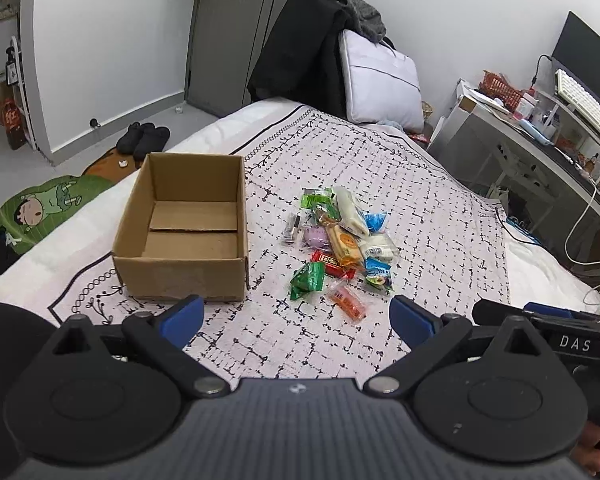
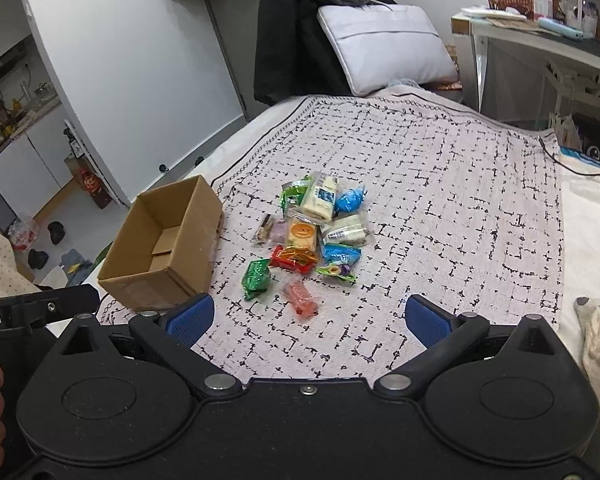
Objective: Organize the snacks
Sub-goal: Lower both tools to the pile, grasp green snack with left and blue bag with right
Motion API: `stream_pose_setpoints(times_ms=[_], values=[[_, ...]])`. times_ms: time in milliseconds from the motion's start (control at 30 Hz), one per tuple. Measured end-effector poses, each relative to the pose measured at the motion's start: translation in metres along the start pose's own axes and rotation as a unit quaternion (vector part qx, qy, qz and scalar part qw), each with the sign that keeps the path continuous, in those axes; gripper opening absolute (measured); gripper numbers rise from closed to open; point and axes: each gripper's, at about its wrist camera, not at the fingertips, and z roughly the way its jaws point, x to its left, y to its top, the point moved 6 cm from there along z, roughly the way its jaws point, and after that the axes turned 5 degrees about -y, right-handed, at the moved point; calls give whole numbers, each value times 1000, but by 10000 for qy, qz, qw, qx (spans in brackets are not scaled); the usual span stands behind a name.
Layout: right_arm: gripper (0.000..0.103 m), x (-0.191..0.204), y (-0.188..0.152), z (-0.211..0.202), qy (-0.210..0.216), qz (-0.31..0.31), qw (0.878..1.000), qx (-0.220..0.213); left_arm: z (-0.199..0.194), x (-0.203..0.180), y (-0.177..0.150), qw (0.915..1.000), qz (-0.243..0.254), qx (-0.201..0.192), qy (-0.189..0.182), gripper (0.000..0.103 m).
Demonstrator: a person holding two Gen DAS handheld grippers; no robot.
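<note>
- Snacks lie in a loose heap of wrapped packets on the patterned blanket of the bed, just to the right of the cardboard box but apart from it.
- Cardboard box — open at the top, upright, nothing visible inside (only its folded bottom flaps).
- Nearest packets: a green one and an orange one, at the heap's near edge; a pale cream packet and a blue one lie at the far side.
- Left gripper hovers over the blanket short of the heap, jaws spread wide and holding nothing.
- Right gripper — likewise held above the blanket, jaws wide apart and empty.
- A pillow leans at the head of the bed.
</note>
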Motion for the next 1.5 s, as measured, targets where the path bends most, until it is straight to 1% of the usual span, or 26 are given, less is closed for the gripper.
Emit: stream_pose_setpoints(times_ms=[133,300,433,500,667,733,1000,1067,1133,1233,1333,1500], values=[[103,-8,4,12,17,31,9999,97,15,-5,4,10000,-14,66,-6,99],[102,-18,9,32,76,169,9998,112,36,-9,5,9997,-129,212,-84,93],[100,-24,10,50,109,230,9996,150,55,-11,5,9992,-182,338,-85,86],[97,-26,9,60,189,331,9990,228,64,-12,4,9989,-224,398,-97,83],[96,-31,10,83,374,638,9967,338,88,-14,2,9980,-270,569,-50,71],[86,-34,12,92,454,753,9953,415,98,-14,2,9976,-290,629,-23,68],[82,-44,15,128,636,1122,9898,606,136,-19,7,9962,-268,820,111,65],[80,-46,16,136,693,1176,9884,661,147,-20,9,9956,-285,870,180,63],[76,-48,17,145,843,1278,9853,758,160,-20,9,9950,-283,929,239,60],[73,-51,17,156,865,1333,9835,864,179,-18,10,9936,-327,1033,303,57],[70,-50,16,168,992,1376,9804,999,195,-17,9,9919,-350,1157,381,55],[66,-52,17,191,965,1418,9780,1188,218,-14,8,9896,-369,1294,502,55]])
